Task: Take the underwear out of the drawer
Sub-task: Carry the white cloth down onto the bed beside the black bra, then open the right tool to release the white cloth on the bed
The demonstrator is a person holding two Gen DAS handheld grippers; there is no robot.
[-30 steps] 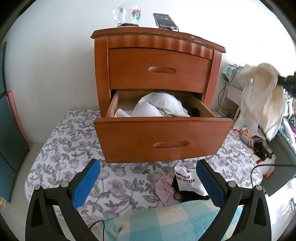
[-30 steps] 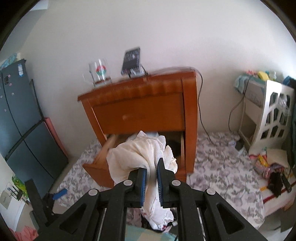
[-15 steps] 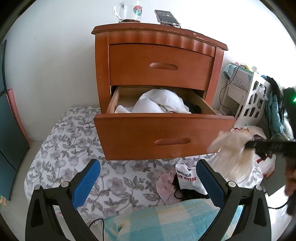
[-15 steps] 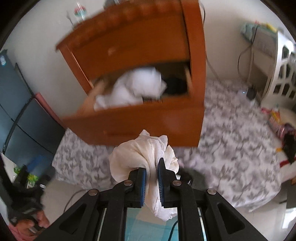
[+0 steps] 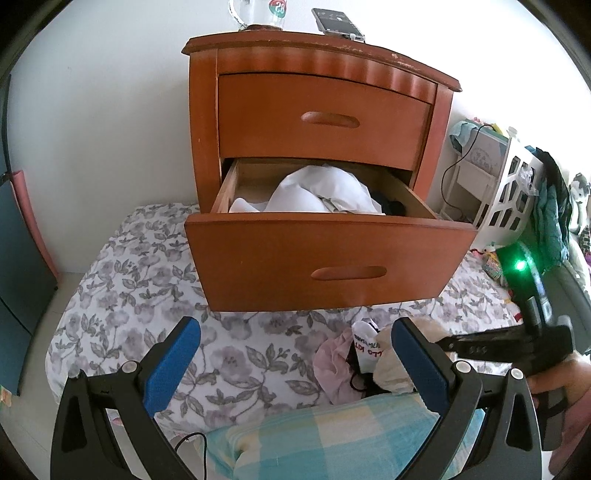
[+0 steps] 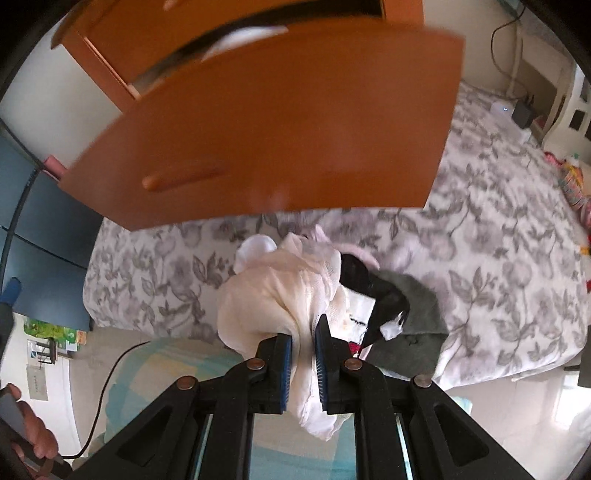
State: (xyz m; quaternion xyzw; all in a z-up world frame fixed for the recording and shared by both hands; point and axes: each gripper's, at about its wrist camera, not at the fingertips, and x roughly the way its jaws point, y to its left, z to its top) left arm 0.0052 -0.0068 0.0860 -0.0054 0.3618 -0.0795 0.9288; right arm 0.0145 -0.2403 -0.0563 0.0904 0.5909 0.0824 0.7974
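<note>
The lower drawer (image 5: 325,262) of a wooden nightstand (image 5: 325,110) stands pulled out, with white cloth (image 5: 317,194) and something dark still inside. My right gripper (image 6: 303,332) is shut on a cream underwear piece (image 6: 273,295), held low over a small pile of garments (image 6: 369,295) on the floral mat below the drawer front (image 6: 280,136). In the left wrist view that cream piece (image 5: 391,363) shows beside the pile (image 5: 351,358), mostly hidden behind my left finger. My left gripper (image 5: 295,363) hangs open in front of the drawer, holding nothing.
A glass mug (image 5: 258,14) and a phone (image 5: 338,22) sit on the nightstand top. A floral mat (image 5: 129,295) covers the floor. A white lattice basket (image 5: 513,192) with clothes and cables stands to the right. A checked pillow (image 5: 332,439) lies near me. A dark blue cabinet (image 5: 18,277) is at left.
My right gripper has come down with the cream underwear from beside the nightstand to the garment pile on the mat, tilting downward. The left gripper has stayed put.
</note>
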